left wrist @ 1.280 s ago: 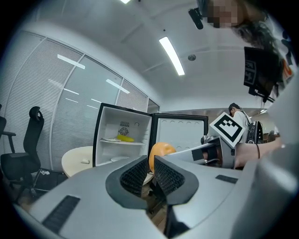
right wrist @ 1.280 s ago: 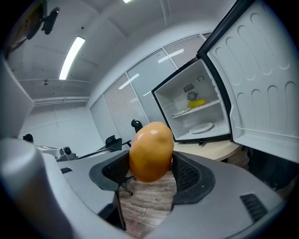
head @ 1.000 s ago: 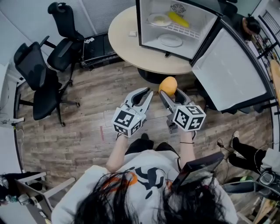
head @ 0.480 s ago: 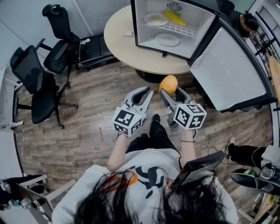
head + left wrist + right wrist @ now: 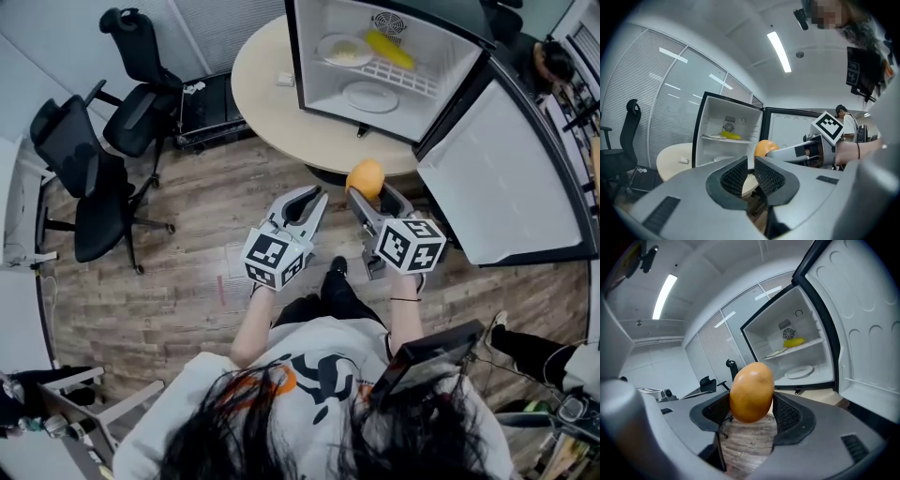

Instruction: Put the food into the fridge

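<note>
My right gripper (image 5: 371, 192) has its jaws spread wide and clamped on the smooth orange oval fruit (image 5: 365, 176). The fruit stands upright between the pads, above the wood-plank floor (image 5: 187, 281) and just short of the round beige table (image 5: 267, 103). On that table I see the small white fridge (image 5: 314, 75), its door swung open. My left gripper (image 5: 317, 197) alongside is empty, jaws drawn almost together.
</note>
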### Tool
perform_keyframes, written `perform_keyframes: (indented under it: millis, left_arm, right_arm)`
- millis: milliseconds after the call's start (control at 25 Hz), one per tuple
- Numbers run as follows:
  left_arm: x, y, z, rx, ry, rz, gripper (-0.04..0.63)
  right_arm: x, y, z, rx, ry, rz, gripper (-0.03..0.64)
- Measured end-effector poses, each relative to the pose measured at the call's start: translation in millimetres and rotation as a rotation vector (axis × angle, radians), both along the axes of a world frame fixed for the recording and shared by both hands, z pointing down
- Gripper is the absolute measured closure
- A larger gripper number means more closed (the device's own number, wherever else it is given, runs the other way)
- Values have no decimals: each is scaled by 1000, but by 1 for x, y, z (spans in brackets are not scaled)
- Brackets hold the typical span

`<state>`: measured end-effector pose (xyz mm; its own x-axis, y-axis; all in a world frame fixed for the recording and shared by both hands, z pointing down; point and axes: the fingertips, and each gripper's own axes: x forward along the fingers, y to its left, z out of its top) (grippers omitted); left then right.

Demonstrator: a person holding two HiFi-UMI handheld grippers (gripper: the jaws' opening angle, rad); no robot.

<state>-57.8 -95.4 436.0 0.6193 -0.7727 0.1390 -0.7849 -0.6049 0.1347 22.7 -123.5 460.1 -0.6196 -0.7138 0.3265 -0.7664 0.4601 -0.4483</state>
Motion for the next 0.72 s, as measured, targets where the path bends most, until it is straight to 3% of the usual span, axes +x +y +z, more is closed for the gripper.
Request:
perform_keyframes:
  millis: [400, 720]
  left_arm:
    - [19, -83, -2, 4, -20, -14, 555]
    - [21, -117, 3, -16, -57, -41, 555]
  right_arm:
    - [24, -87, -10, 21, -1, -12, 327]
    - [28, -129, -5, 8, -26, -35, 327]
